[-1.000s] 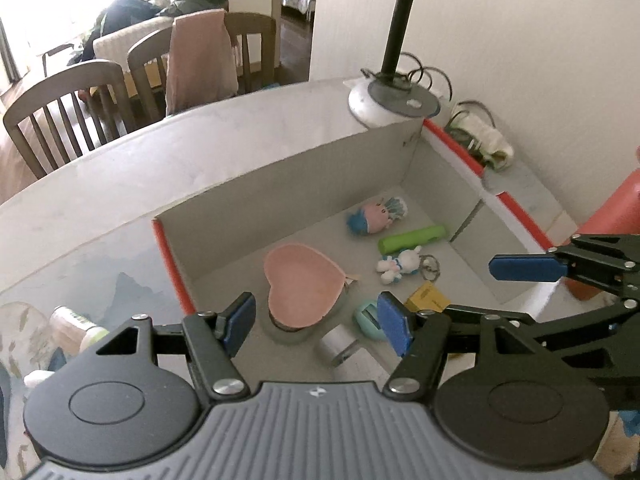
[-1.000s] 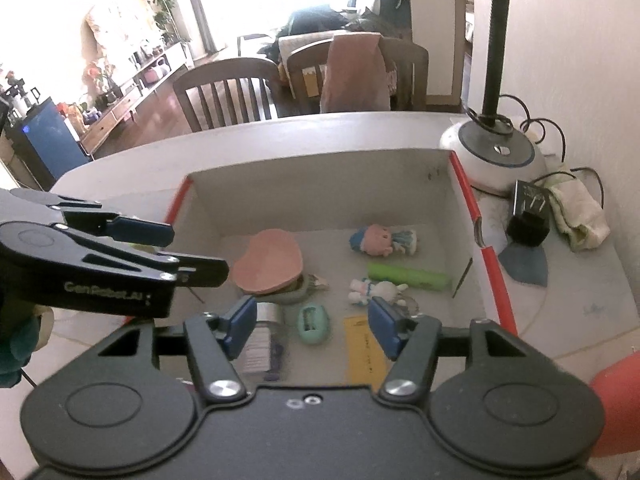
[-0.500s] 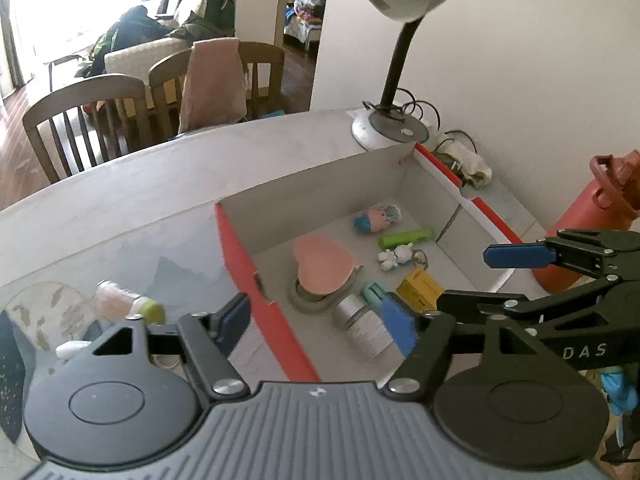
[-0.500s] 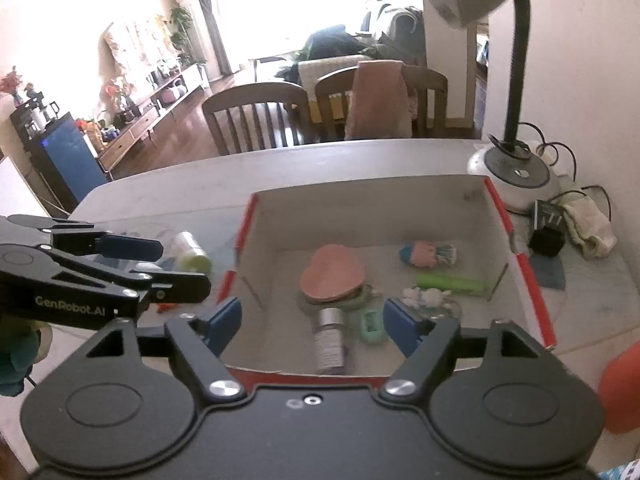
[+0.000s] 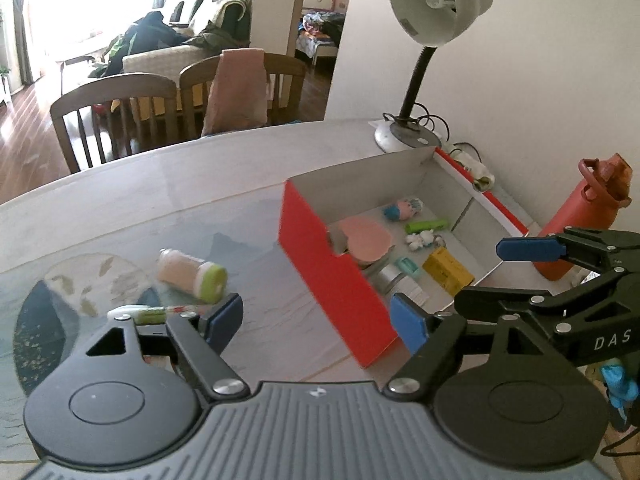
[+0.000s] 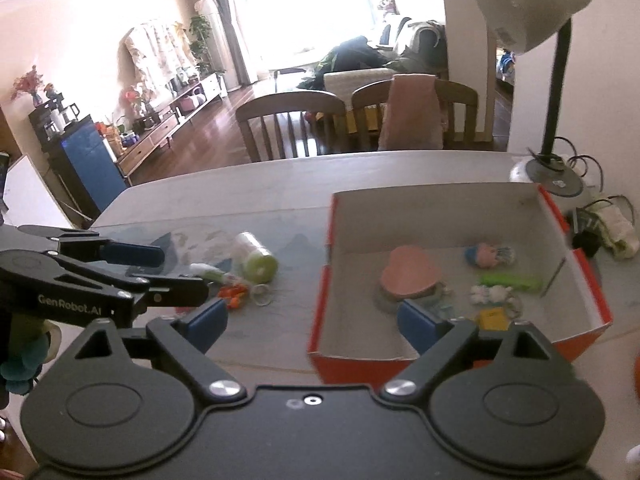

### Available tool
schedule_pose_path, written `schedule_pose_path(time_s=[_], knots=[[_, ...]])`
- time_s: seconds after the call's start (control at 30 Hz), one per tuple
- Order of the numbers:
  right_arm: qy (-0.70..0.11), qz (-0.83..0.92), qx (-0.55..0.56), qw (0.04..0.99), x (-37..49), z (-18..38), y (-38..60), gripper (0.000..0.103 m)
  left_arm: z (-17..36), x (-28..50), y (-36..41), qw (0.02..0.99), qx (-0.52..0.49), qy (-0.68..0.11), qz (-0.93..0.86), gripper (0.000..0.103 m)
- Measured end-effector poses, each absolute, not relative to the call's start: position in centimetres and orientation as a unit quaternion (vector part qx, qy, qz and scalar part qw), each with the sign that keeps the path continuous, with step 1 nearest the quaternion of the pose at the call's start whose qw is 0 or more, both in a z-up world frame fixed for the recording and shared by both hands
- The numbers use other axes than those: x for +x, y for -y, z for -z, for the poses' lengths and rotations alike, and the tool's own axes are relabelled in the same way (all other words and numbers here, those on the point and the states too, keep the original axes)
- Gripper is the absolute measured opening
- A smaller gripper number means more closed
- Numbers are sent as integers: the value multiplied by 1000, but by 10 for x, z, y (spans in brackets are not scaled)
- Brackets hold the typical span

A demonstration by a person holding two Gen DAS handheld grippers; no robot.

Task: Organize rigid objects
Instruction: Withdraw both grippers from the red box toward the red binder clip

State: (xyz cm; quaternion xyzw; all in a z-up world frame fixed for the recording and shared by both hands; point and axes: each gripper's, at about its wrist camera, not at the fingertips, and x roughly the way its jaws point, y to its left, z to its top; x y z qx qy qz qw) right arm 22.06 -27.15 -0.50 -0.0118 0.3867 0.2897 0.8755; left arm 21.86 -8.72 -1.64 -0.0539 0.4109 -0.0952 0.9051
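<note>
Red cardboard box (image 6: 352,364) on my surface (image 5: 120,200) holds a pink heart case (image 6: 408,274) and small toys; a green-capped bottle (image 5: 188,274) lies outside. My left hand-held gripper (image 5: 318,322) and right hand-held gripper (image 6: 312,326) are opening, empty.

One red box (image 6: 452,360) on the bench (image 6: 280,184), holding seven items counted: one pink heart-shaped case (image 6: 410,274), two small figures, one green tube, one yellow packet, one teal item, one cylinder. One lamp (image 5: 434,8), two chairs, one red bottle (image 5: 580,216).
</note>
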Motion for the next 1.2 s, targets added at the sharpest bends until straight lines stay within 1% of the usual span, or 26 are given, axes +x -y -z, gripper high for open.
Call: schedule_pose_path(time_s=[0.5, 0.57, 0.63, 0.87, 1.03, 1.2], knots=[[-391, -306, -57, 866, 185, 27, 188, 92, 36, 183, 11, 905, -72, -412, 73, 86], [-387, -309, -66, 866, 182, 30, 179, 92, 40, 181, 3, 905, -73, -413, 71, 89], [-384, -308, -75, 867, 181, 34, 169, 92, 44, 180, -4, 906, -74, -411, 66, 103], [-387, -308, -79, 865, 182, 51, 139, 92, 65, 182, -32, 905, -103, -409, 47, 103], [-398, -307, -84, 860, 190, 66, 121, 92, 87, 192, -51, 895, -118, -430, 24, 103], [-407, -301, -92, 858, 203, 83, 107, 92, 111, 200, -66, 891, -130, -434, 0, 103]])
